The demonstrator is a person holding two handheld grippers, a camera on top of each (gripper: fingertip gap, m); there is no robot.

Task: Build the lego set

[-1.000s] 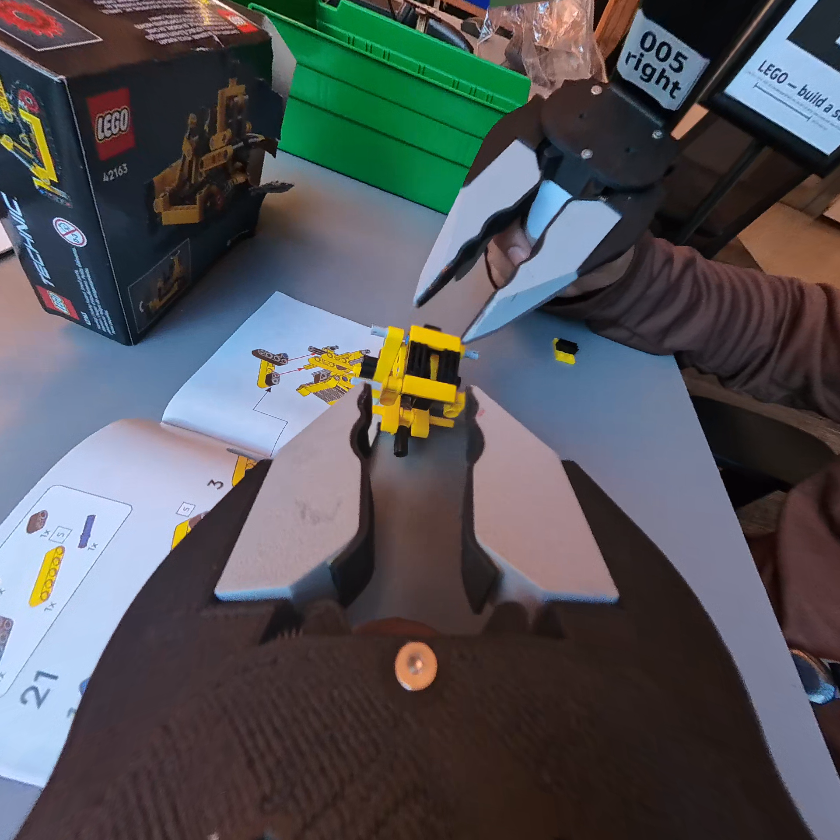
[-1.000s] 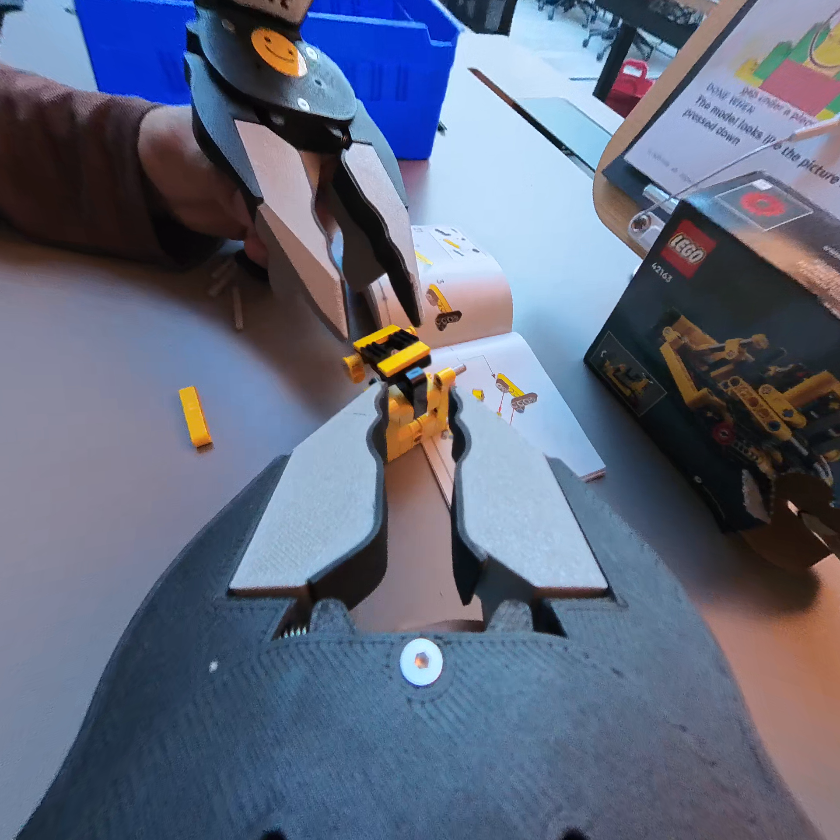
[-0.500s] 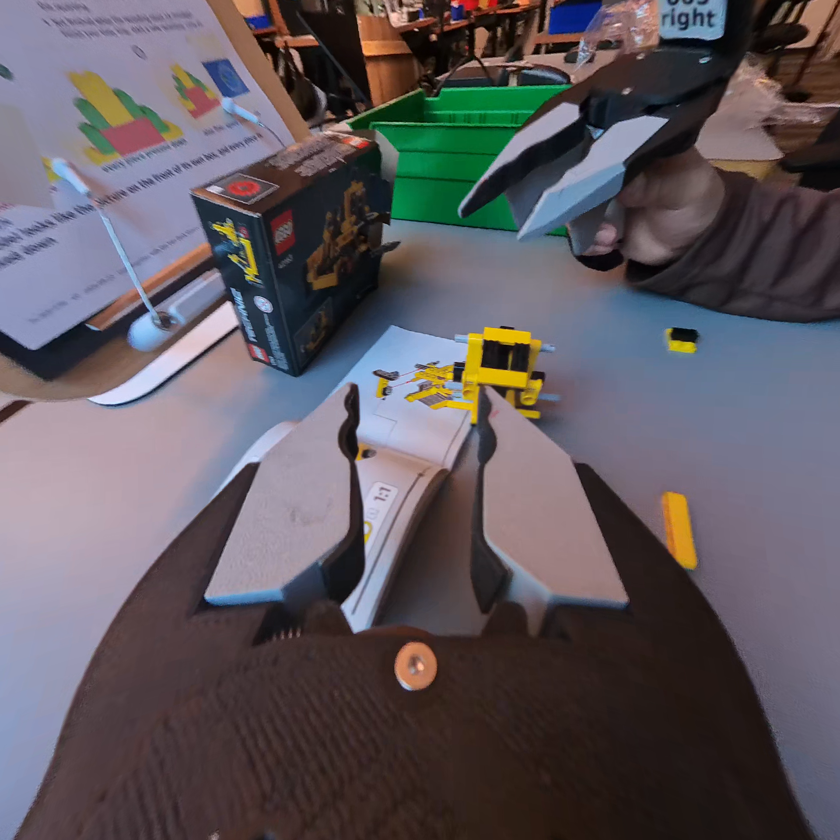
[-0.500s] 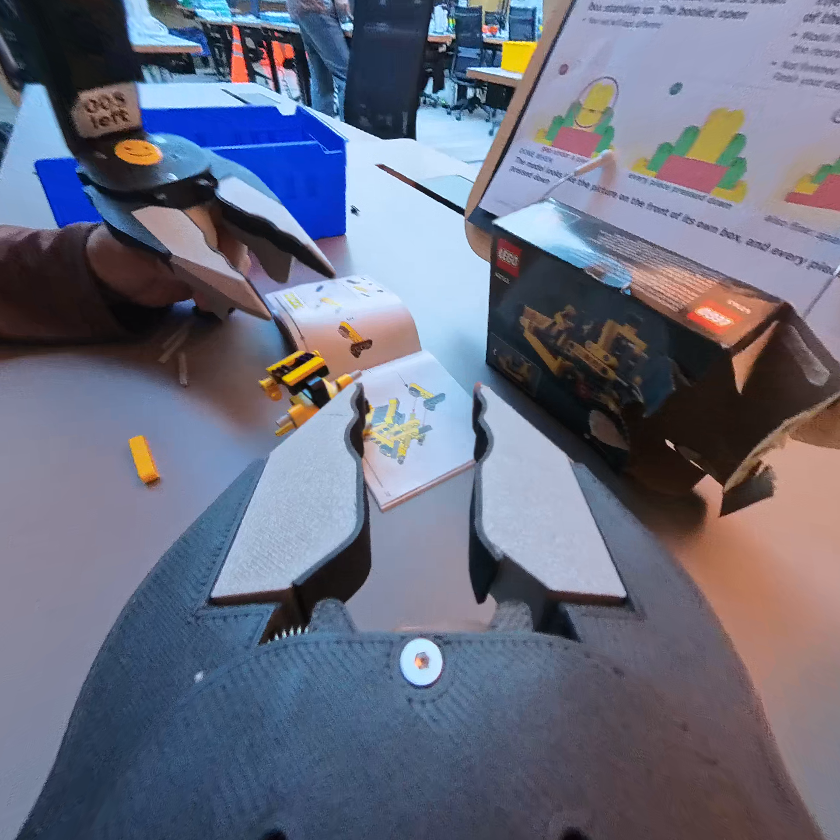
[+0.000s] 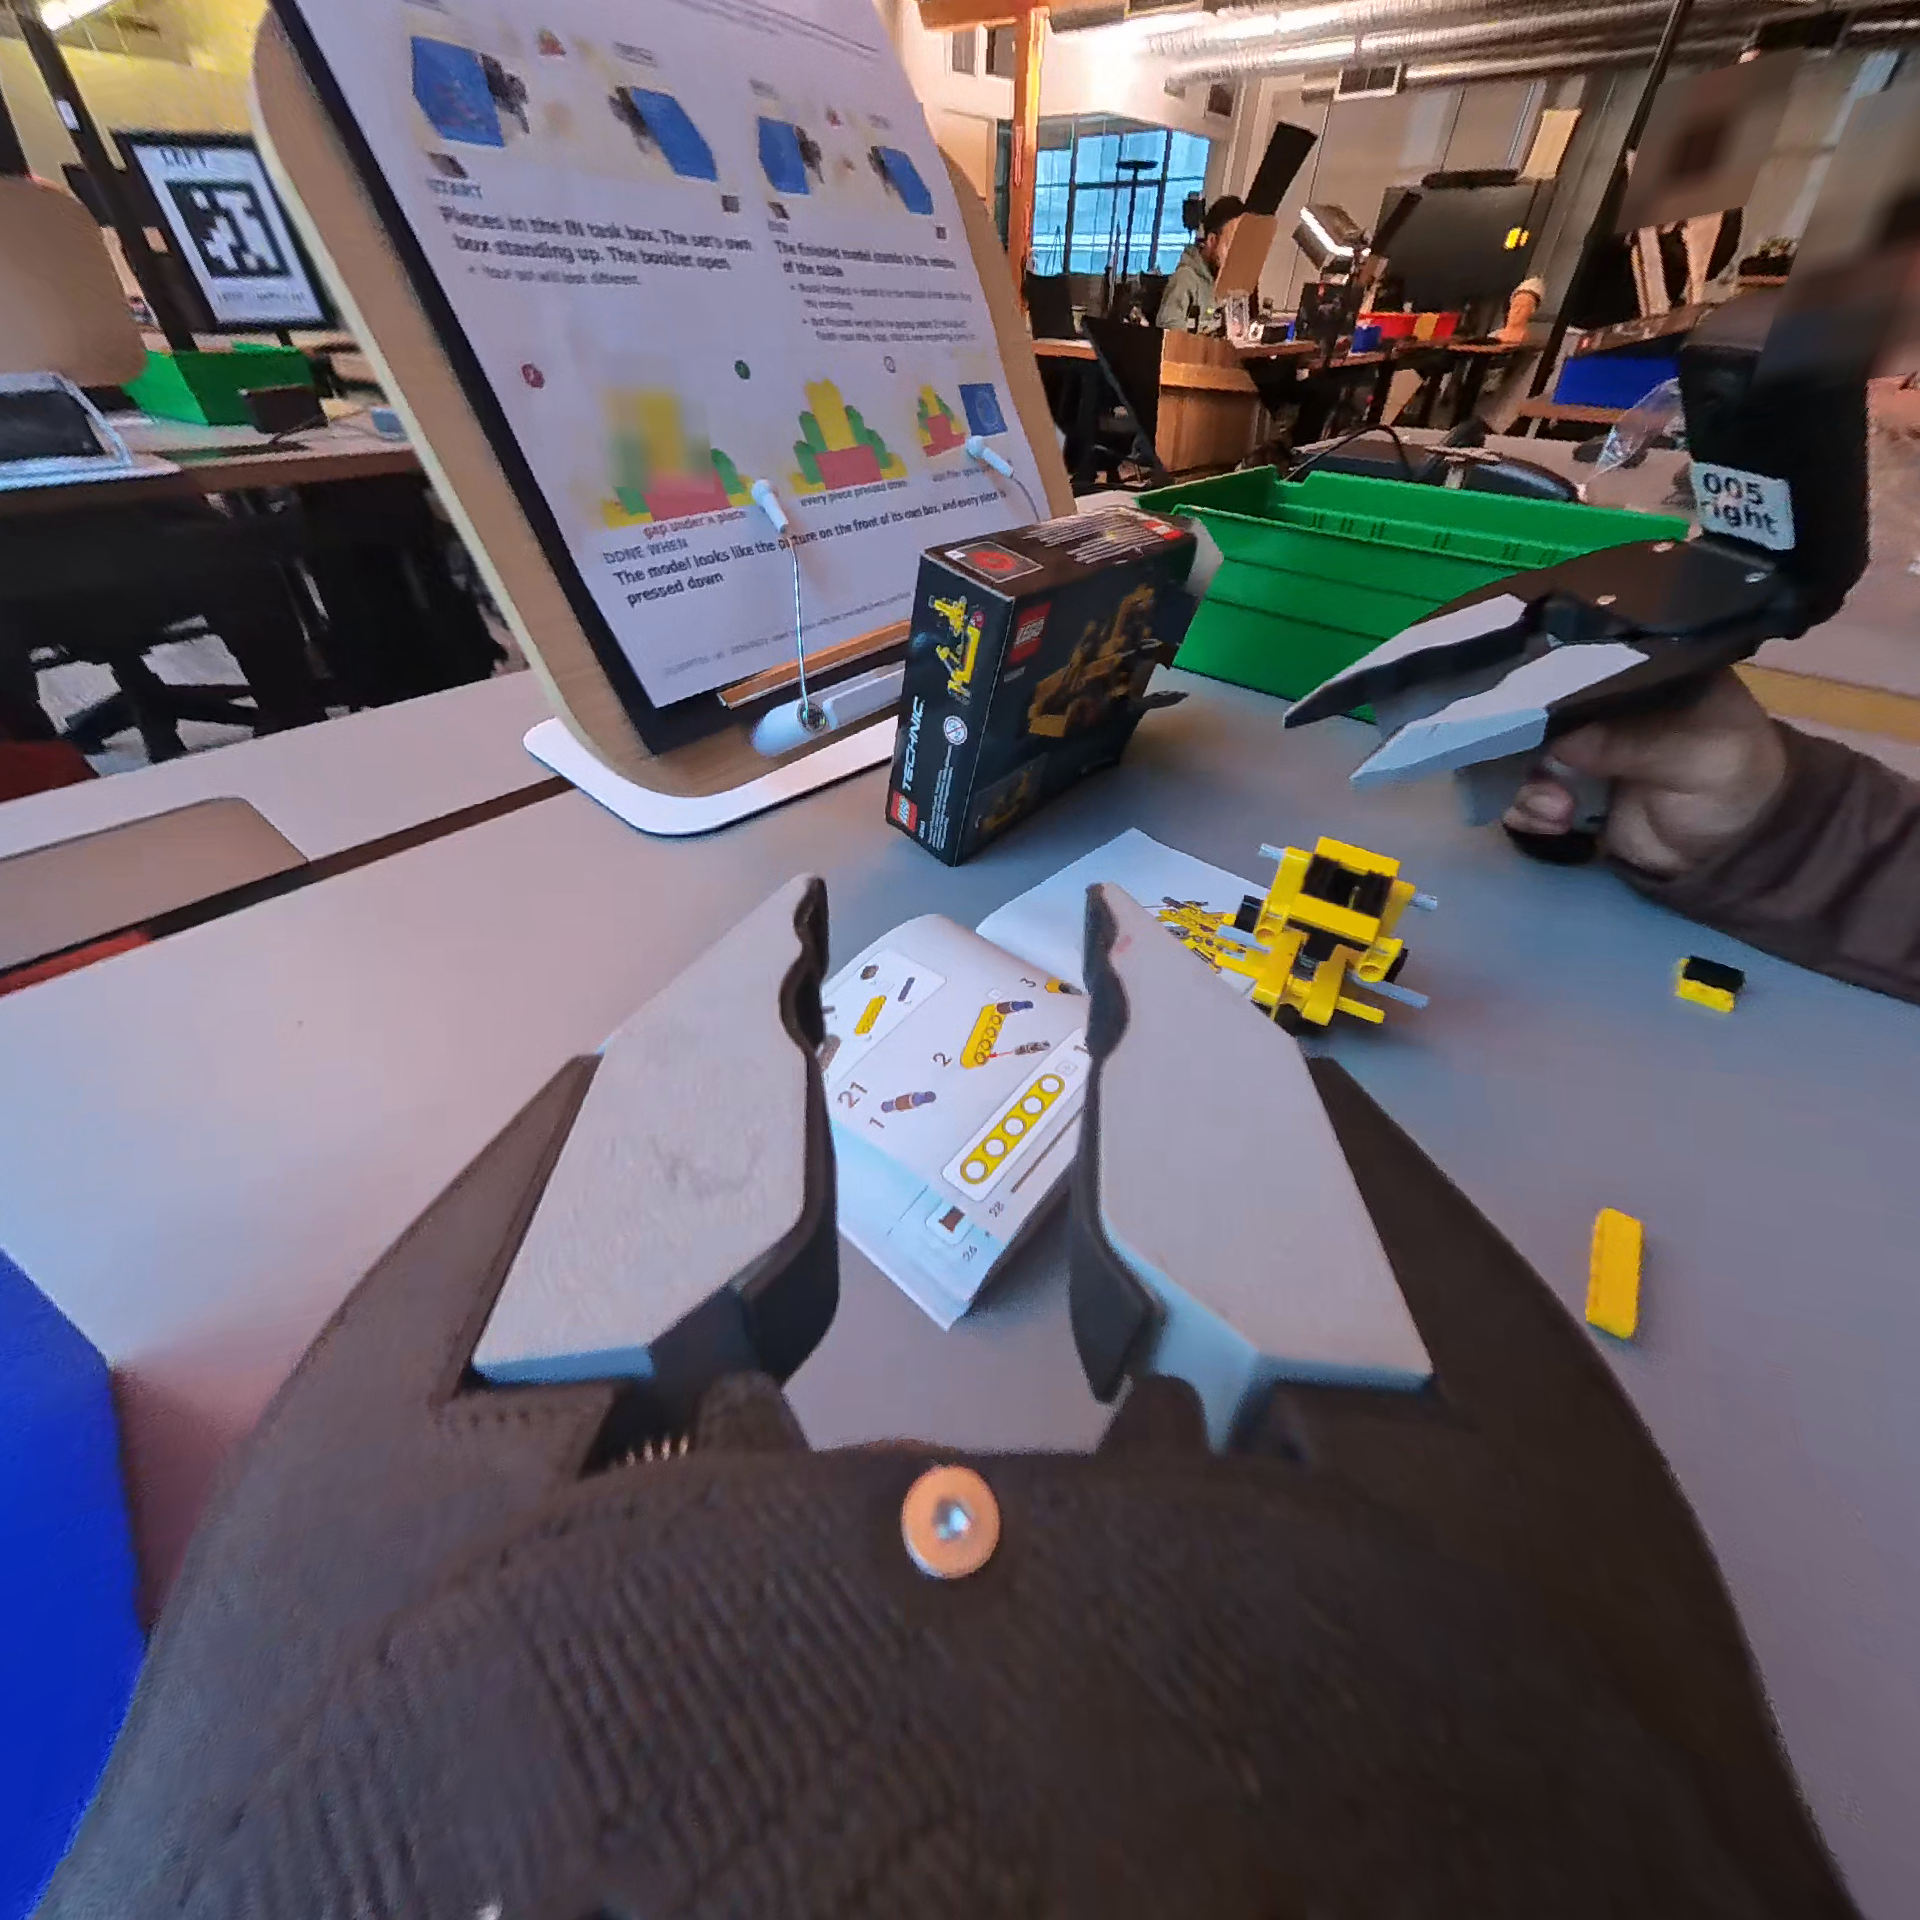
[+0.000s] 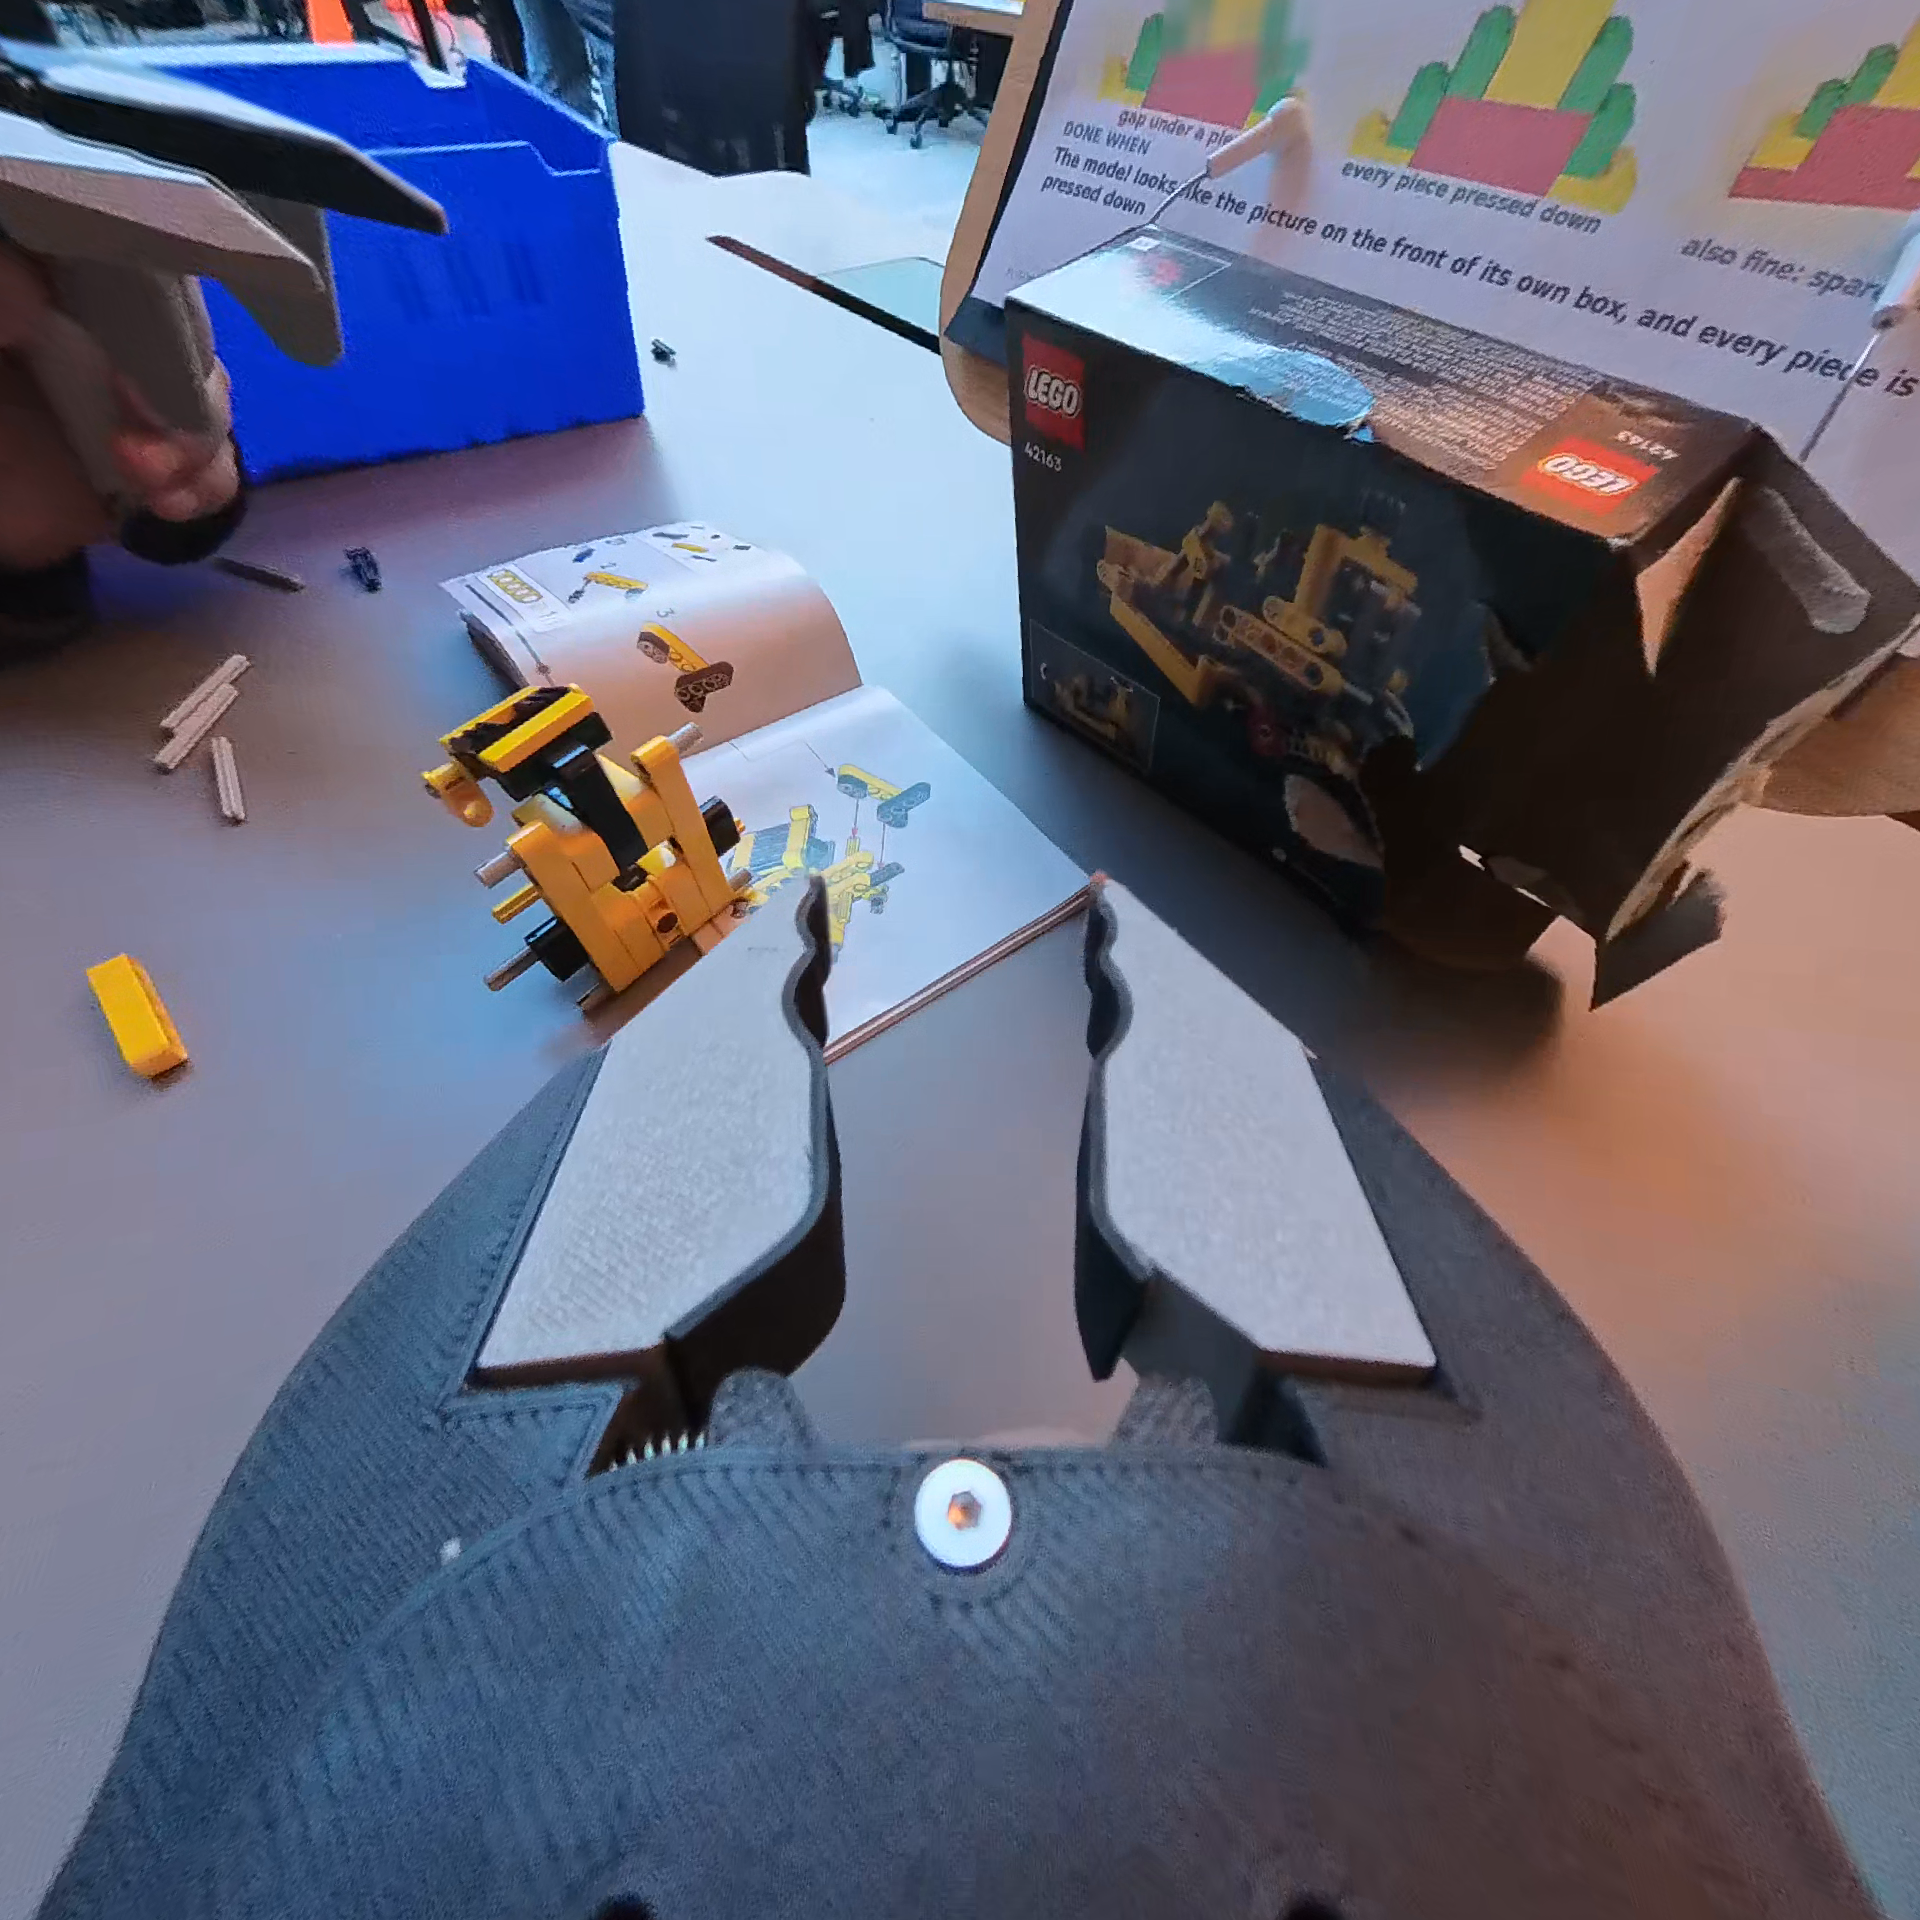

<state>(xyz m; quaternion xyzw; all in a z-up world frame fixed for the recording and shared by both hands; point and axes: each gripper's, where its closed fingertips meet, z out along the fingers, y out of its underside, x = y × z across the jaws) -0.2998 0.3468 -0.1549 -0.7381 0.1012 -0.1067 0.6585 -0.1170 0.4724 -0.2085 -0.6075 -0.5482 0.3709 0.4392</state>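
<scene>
A small yellow and black lego model (image 5: 1325,940) lies on the grey table at the edge of the open instruction booklet (image 5: 956,1101). It also shows in the right wrist view (image 6: 592,842), next to the booklet (image 6: 717,665). My left gripper (image 5: 951,914) is open and empty, held above the booklet and away from the model. My right gripper (image 6: 951,904) is open and empty, above the booklet's near corner, to the right of the model. Each gripper shows raised in the other's view, the right one (image 5: 1340,727) and the left one (image 6: 343,270).
The black set box (image 5: 1029,675) stands behind the booklet, in front of a sign board (image 5: 665,343). A green bin (image 5: 1382,561) and a blue bin (image 6: 447,270) sit at the sides. Loose parts lie about: a yellow beam (image 5: 1614,1270), a small yellow-black piece (image 5: 1707,982), grey axles (image 6: 203,727). About 25 cm separates my left fingertips from my right.
Both grippers let go of the model, opened and pulled back and up. The model now rests on the table by the booklet.
</scene>
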